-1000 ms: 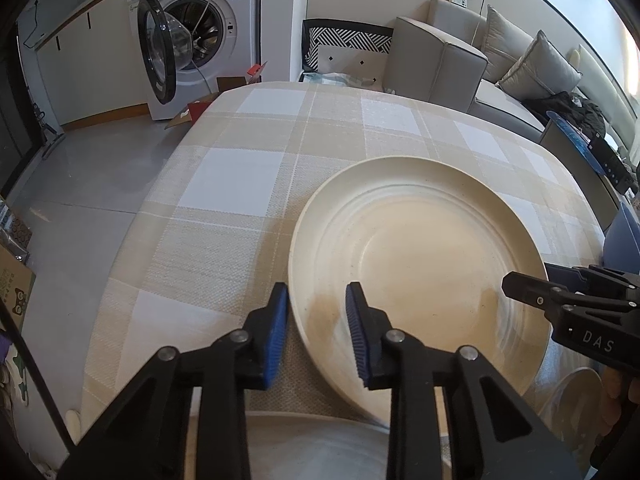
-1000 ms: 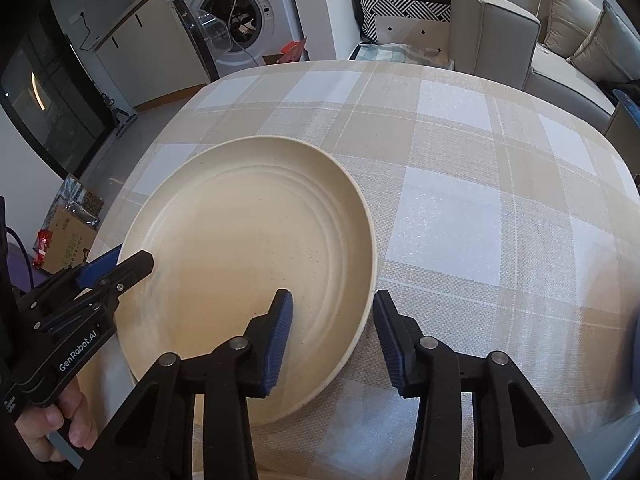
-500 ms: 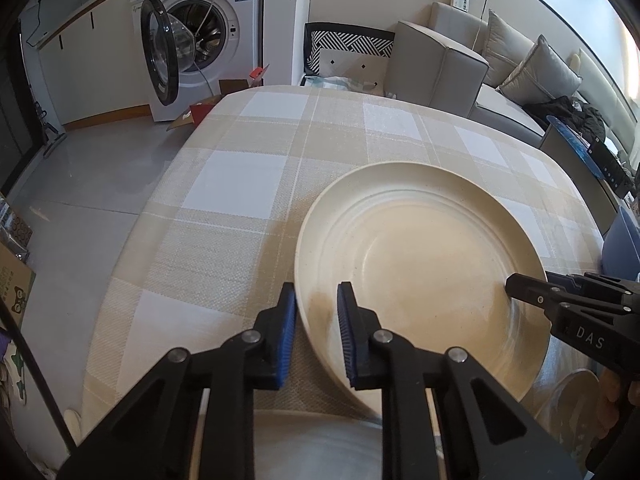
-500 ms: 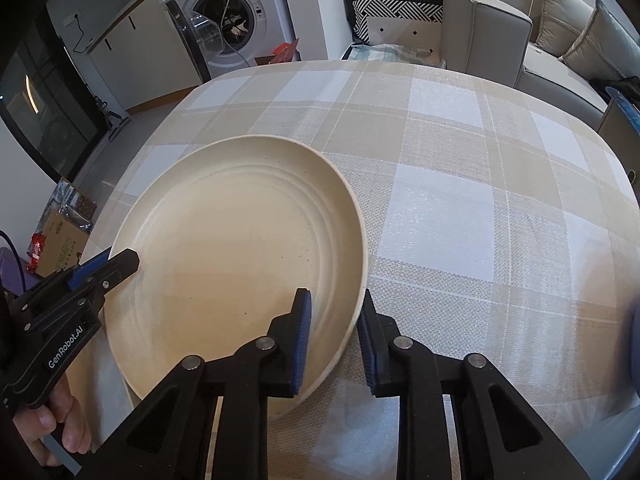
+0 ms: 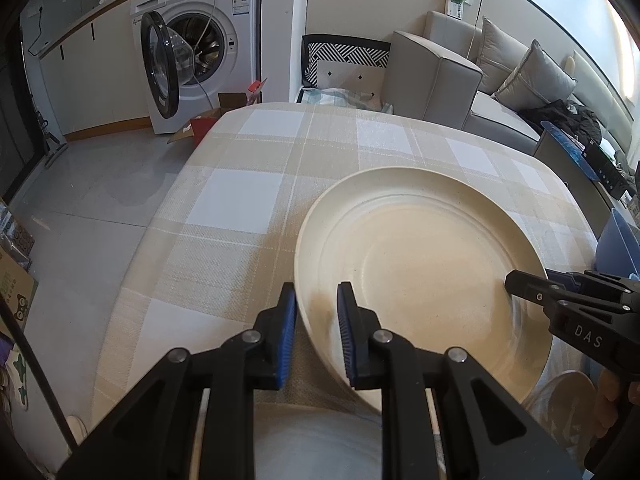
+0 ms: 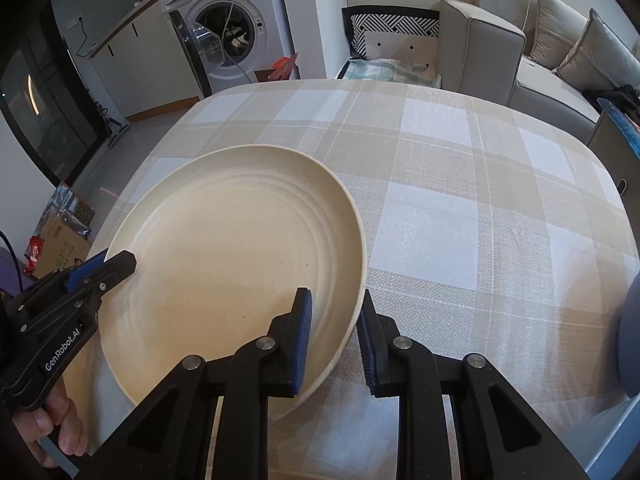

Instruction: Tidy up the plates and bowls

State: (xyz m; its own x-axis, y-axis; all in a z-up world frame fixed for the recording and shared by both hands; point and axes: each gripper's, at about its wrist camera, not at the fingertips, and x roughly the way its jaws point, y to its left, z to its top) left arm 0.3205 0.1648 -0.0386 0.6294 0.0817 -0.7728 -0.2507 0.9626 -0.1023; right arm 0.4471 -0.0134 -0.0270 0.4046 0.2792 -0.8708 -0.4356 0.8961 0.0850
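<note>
Domestic room with pale tiled floor; round table under beige and white checked cloth
Beyond far edge of table: white washing machine with door swung open, red cardboard box on floor beside it, black and white patterned cushion, grey sofa with 2 grey cushions
Item 1: cream plate, large, round, concentric ridges inside rim; placed at near edge of table, toward near left part of surface as seen from right wrist view; near side appears raised off cloth, though contact underneath cannot be told
Item 2: left gripper, black with blue pads; clamped on near left rim of plate, 1 pad inside dish, other pad outside under rim; seen again from right wrist view at left rim, marked "GenRobot.AI", held by a hand
Item 3: right gripper, black with blue pads; clamped on near right rim of plate, left pad inside dish, right pad outside rim above cloth; seen from left wrist view at right rim, marked "DAS"
Item 4: second pale dish, partly visible below plate at near right, details unclear
Item 5: blue object at right edge of table, kind unclear
</note>
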